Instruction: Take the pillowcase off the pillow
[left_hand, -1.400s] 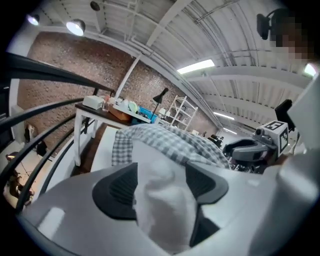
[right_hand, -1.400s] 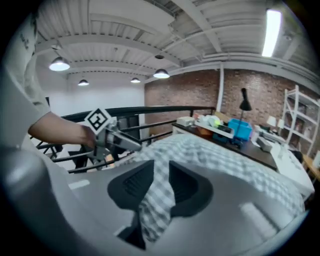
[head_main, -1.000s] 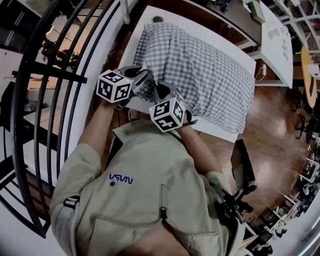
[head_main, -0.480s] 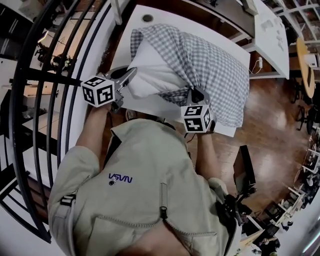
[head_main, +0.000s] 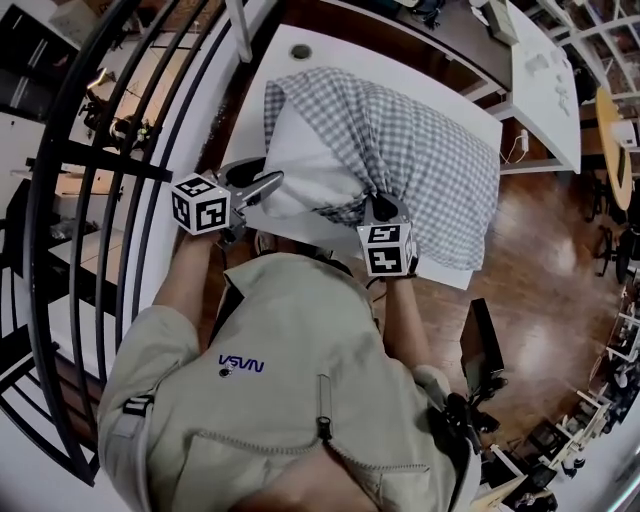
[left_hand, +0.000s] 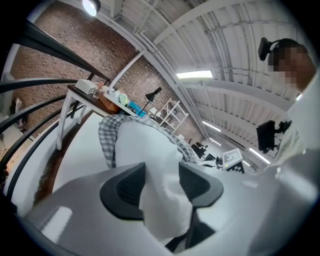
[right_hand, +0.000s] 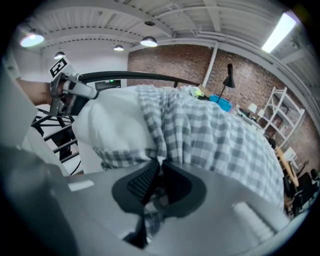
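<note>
Checked cotton of the pillowcase (head_main: 430, 150) peeled back from the near-left corner only, baring a wedge of the white pillow (head_main: 300, 165); the rest of the pillow covered, lying across the white table (head_main: 290, 45). By the look of it, well under half done. Right gripper (right_hand: 157, 182) clamped tight on a bunched fold of the case's open hem, near the table's front edge. Left gripper (left_hand: 162, 187) with jaws just opened to a middling gap, the bared pillow corner lying loose between the pads, not pinched. Left to do, probably: a fresh hold on that corner, then either the pillow drawn out toward the body or the case slid off over the far end. Table barely bigger than the pillow, its right side bulging up to or past the edge, not clear which. Black railing (head_main: 130, 170) close on the left, near the left gripper, so little swing that way. Person's torso (head_main: 300, 380) right up against the near edge. Open wooden floor (head_main: 540, 230) to the right, likely the freer side for drawing cloth away.
</note>
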